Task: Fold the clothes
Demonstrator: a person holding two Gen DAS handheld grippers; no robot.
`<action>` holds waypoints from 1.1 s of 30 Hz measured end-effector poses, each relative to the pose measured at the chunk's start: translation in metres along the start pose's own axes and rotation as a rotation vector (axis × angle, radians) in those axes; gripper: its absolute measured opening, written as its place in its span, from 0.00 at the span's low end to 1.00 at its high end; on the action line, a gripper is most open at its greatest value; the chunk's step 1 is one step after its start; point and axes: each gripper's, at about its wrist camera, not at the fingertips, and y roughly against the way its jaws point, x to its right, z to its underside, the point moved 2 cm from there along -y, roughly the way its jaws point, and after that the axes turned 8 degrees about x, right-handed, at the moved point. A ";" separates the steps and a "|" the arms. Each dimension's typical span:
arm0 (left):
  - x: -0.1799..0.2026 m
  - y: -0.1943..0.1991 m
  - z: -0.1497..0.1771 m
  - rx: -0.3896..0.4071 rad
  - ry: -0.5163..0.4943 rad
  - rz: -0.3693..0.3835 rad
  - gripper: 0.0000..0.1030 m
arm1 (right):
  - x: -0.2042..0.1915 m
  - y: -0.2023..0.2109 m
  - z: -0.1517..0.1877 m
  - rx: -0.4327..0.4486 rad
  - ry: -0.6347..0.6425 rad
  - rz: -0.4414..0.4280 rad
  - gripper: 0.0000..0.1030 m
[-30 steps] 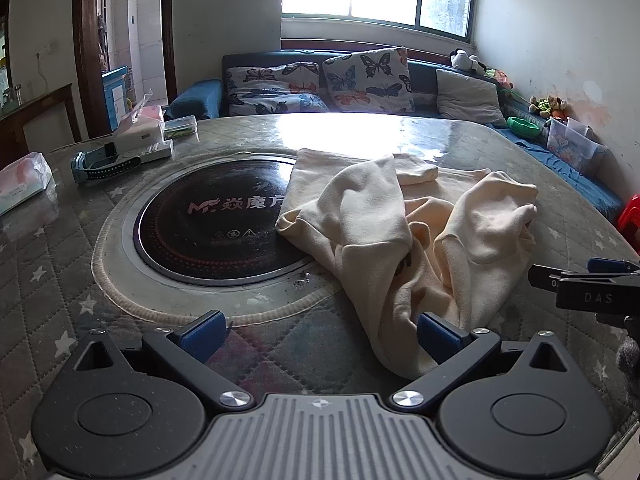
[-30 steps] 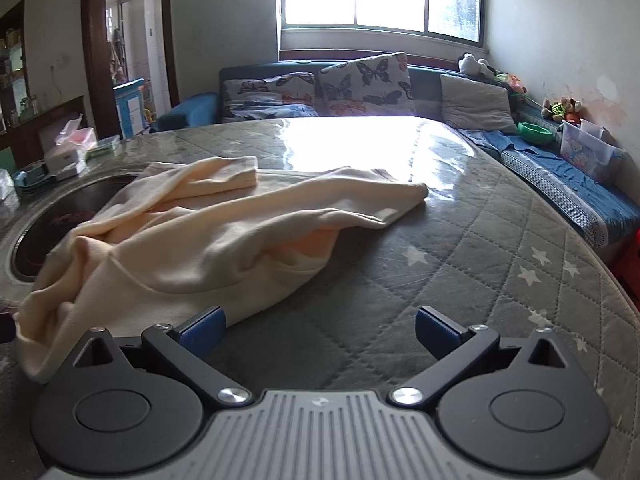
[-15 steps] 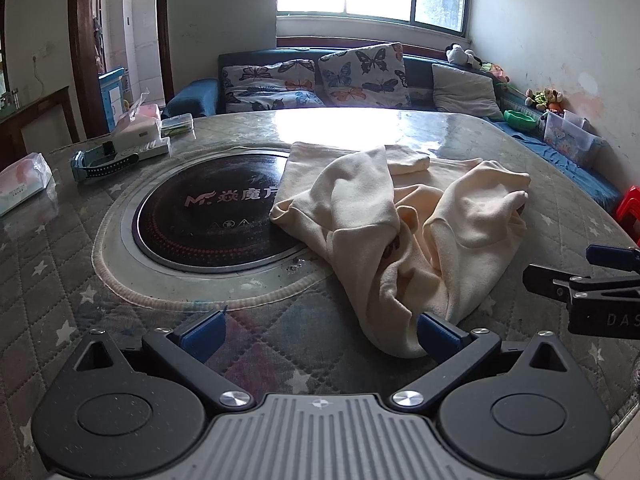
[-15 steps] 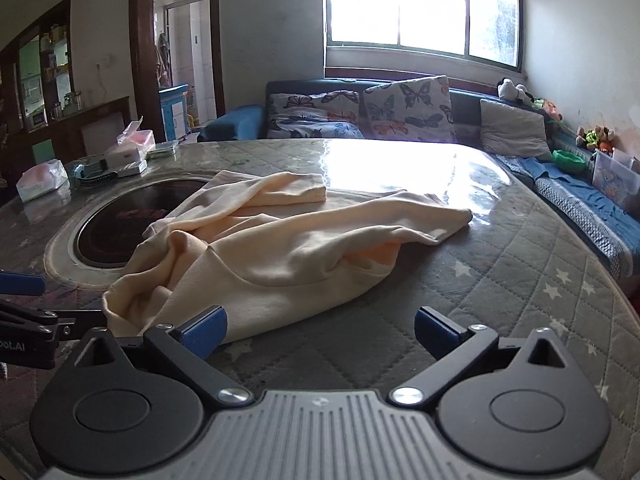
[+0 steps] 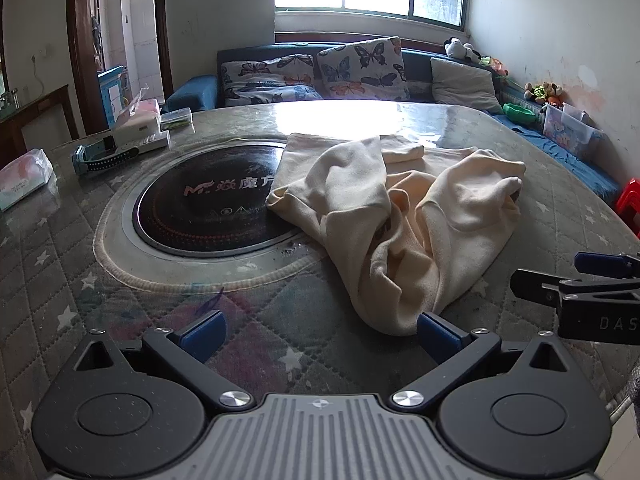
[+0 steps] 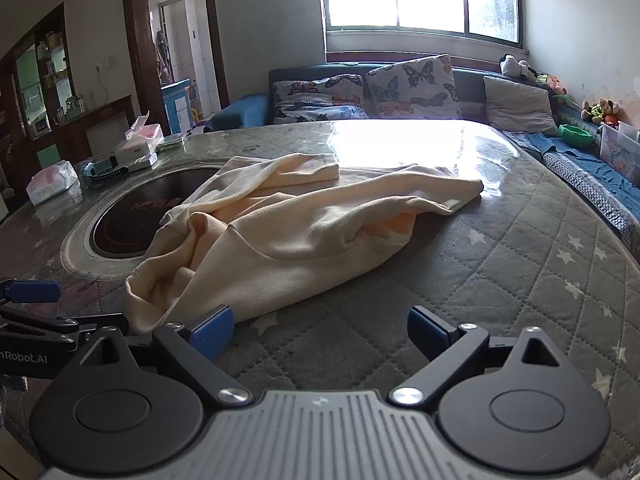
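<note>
- While both grippers hover low at the near edge of the table (image 5: 540, 168), the cream garment (image 5: 400, 216) lies crumpled at frame centre, partly over the black round cooktop (image 5: 200, 204).
- Left gripper (image 5: 320, 334): jaws spread wide, holding nothing, right pad just beside the garment's near hem.
- Right gripper (image 6: 320, 330): jaws apart, empty, left pad by the cloth's edge.
</note>
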 end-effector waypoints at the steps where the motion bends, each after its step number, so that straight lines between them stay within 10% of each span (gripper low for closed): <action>1: 0.000 0.000 0.001 -0.002 -0.001 -0.001 1.00 | 0.000 0.001 0.001 0.001 0.002 -0.003 0.93; 33: 0.009 -0.002 0.000 -0.025 -0.018 0.005 1.00 | 0.011 0.017 -0.001 0.013 0.020 -0.006 0.96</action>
